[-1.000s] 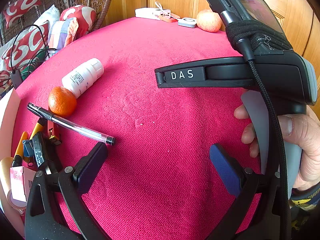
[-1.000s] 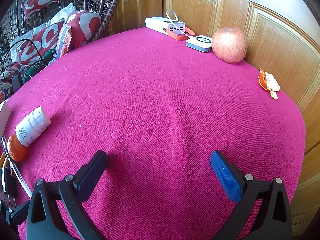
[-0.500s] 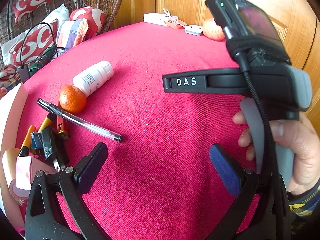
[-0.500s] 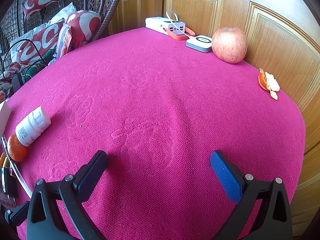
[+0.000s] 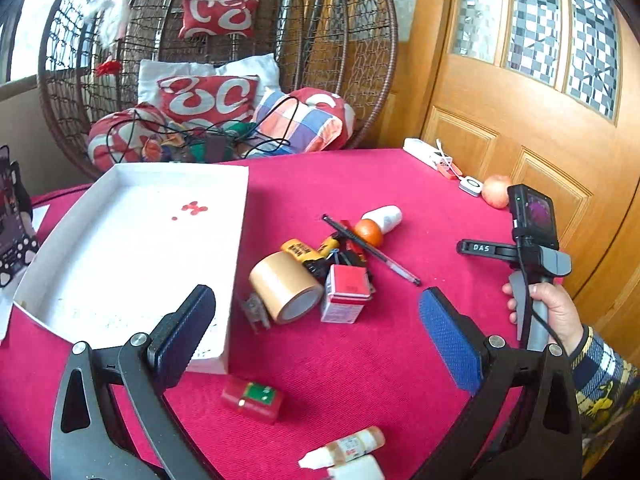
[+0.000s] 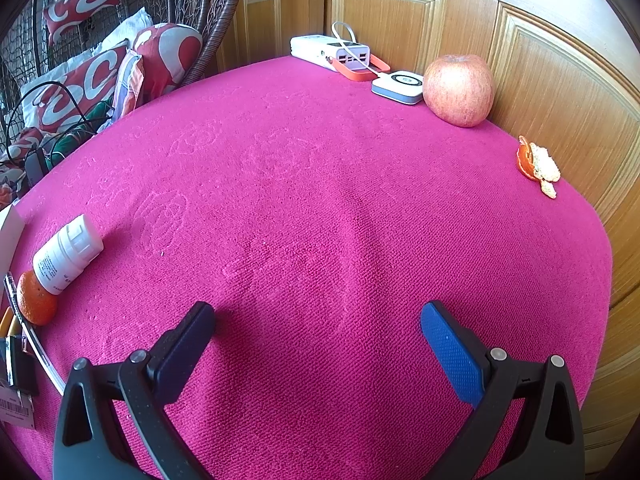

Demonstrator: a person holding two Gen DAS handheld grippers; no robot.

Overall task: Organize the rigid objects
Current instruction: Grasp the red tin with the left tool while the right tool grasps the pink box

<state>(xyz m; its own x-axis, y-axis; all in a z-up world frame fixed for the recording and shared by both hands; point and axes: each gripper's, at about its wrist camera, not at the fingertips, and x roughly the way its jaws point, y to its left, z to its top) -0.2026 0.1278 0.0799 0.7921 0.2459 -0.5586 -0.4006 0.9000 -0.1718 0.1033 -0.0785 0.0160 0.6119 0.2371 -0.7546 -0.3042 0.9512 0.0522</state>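
Note:
My left gripper point(image 5: 316, 320) is open and raised over the red table, holding nothing. Ahead of it lies a heap: a brown tape roll point(image 5: 285, 286), a red-and-white box point(image 5: 346, 294), a pen point(image 5: 372, 250), an orange point(image 5: 369, 232), a white pill bottle point(image 5: 383, 218) and yellow-handled tools point(image 5: 304, 252). An empty white tray point(image 5: 132, 248) sits to the left. A red box point(image 5: 252, 398) and dropper bottles point(image 5: 344, 450) lie near me. My right gripper point(image 6: 318, 330) is open and empty over bare cloth; the left wrist view shows a hand holding it at the right. The pill bottle point(image 6: 66, 254) and orange point(image 6: 35, 300) lie at its far left.
Along the far table edge by the wooden door sit a white power bank point(image 6: 330, 53), a small white device point(image 6: 398, 86), an apple point(image 6: 458, 90) and orange peel point(image 6: 536, 166). A wicker hanging chair point(image 5: 216, 60) with cushions stands behind the table. A dark patterned stand point(image 5: 14, 216) is far left.
My left gripper has pulled back, risen and swung left, so the tray, the whole heap and the near bottles have come into view. The right gripper has stayed still.

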